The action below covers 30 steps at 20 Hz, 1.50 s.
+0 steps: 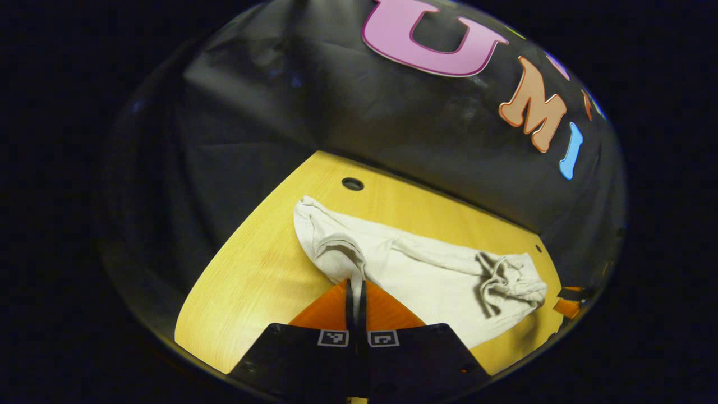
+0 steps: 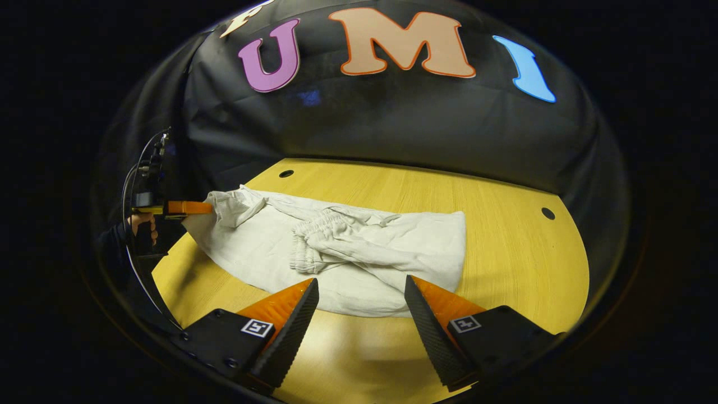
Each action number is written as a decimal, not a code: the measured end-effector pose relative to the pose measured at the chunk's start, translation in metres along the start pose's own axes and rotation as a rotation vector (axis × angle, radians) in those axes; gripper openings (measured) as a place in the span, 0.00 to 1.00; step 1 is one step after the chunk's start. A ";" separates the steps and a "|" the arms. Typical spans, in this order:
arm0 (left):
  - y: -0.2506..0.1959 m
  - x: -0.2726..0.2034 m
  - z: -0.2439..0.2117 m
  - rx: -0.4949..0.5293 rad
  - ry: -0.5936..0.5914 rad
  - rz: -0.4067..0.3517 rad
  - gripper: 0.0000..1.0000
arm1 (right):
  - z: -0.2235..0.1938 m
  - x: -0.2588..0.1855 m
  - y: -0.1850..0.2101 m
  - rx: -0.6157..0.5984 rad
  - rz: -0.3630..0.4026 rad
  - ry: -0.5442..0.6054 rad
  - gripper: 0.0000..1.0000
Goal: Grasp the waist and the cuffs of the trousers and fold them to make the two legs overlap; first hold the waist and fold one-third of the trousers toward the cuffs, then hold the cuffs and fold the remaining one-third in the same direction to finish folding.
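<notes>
Pale grey trousers (image 1: 426, 269) lie lengthwise across the yellow table (image 1: 252, 280). The waist with its drawstring (image 2: 328, 227) is folded over onto the middle of the legs. My left gripper (image 1: 355, 284) is shut on a pinch of cloth at the cuff end, lifting it slightly. The right gripper view shows that gripper (image 2: 193, 208) far left, held by a hand (image 2: 140, 221), gripping the cuff end. My right gripper (image 2: 362, 292) is open, hovering at the near edge of the folded trousers (image 2: 392, 252), with nothing between its fingers.
The table (image 2: 505, 235) has small round holes (image 2: 548, 213) near its back edge and another hole (image 1: 352, 183) by the cuff end. Black cloth walls close in behind and at the left. Bare wood lies right of the trousers in the right gripper view.
</notes>
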<state>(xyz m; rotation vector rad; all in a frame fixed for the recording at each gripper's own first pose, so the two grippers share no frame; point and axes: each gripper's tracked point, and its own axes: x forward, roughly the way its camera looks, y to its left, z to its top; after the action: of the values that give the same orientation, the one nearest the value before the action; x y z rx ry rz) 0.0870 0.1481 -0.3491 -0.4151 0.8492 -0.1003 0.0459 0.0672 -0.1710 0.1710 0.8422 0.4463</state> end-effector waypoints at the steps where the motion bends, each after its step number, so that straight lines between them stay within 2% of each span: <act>1: -0.017 0.001 0.007 -0.002 -0.016 -0.021 0.00 | -0.003 -0.005 -0.006 0.007 -0.001 -0.001 0.98; 9: -0.143 0.009 0.045 0.038 -0.085 -0.171 0.00 | -0.024 -0.053 -0.069 0.074 -0.056 -0.024 0.98; 10: -0.158 0.011 0.046 0.049 -0.087 -0.184 0.00 | -0.026 -0.059 -0.078 0.085 -0.065 -0.029 0.95; 11: -0.174 0.014 0.048 0.062 -0.089 -0.201 0.00 | -0.028 -0.066 -0.087 0.094 -0.074 -0.033 0.98; 12: -0.190 0.016 0.048 0.076 -0.089 -0.216 0.00 | -0.030 -0.071 -0.095 0.104 -0.084 -0.037 0.95; 13: -0.205 0.018 0.049 0.090 -0.088 -0.235 0.00 | -0.032 -0.076 -0.103 0.115 -0.093 -0.043 0.98; 16: -0.254 0.023 0.045 0.131 -0.084 -0.288 0.00 | -0.039 -0.093 -0.128 0.146 -0.126 -0.055 0.98; 17: -0.269 0.026 0.043 0.140 -0.078 -0.305 0.00 | -0.044 -0.099 -0.136 0.157 -0.137 -0.057 0.95; 22: -0.343 0.036 0.019 0.188 -0.043 -0.382 0.00 | -0.058 -0.127 -0.173 0.198 -0.190 -0.066 0.94; 23: -0.353 0.038 0.012 0.201 -0.032 -0.391 0.00 | -0.063 -0.133 -0.179 0.206 -0.200 -0.067 0.98; 24: -0.366 0.042 0.003 0.217 -0.017 -0.401 0.00 | -0.066 -0.137 -0.185 0.215 -0.210 -0.069 0.94; 30: -0.395 0.068 -0.084 0.324 0.139 -0.390 0.00 | -0.083 -0.156 -0.214 0.266 -0.242 -0.074 0.94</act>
<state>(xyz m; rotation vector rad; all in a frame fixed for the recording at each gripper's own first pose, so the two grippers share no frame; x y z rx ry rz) 0.1000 -0.2567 -0.2902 -0.2657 0.8620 -0.6254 -0.0404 -0.1966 -0.1876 0.3244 0.8354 0.0989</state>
